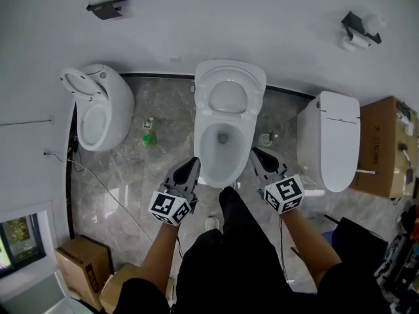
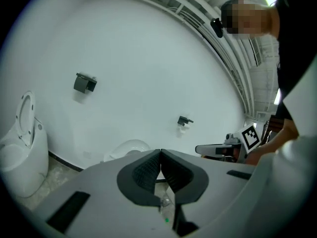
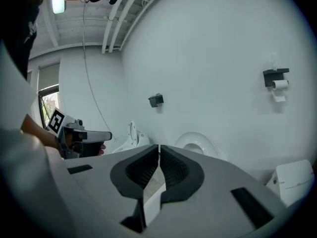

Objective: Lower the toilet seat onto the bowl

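Note:
A white toilet stands in the middle of the head view, its bowl [image 1: 222,150] open. Its seat [image 1: 228,97] and lid are raised against the wall. The raised seat also shows in the left gripper view [image 2: 127,149] and the right gripper view [image 3: 197,145]. My left gripper [image 1: 192,163] is shut and empty, just left of the bowl's front rim. My right gripper [image 1: 256,153] is shut and empty too, just right of the bowl. Neither touches the toilet. Each gripper sees the other: the right gripper [image 2: 210,149] and the left gripper [image 3: 101,136].
A second toilet [image 1: 99,110] with raised seat stands at the left, a closed one [image 1: 330,138] at the right. Cardboard boxes sit at far right [image 1: 383,146] and lower left [image 1: 82,260]. Paper holders [image 1: 360,29] hang on the wall. A green object [image 1: 150,138] lies on the floor.

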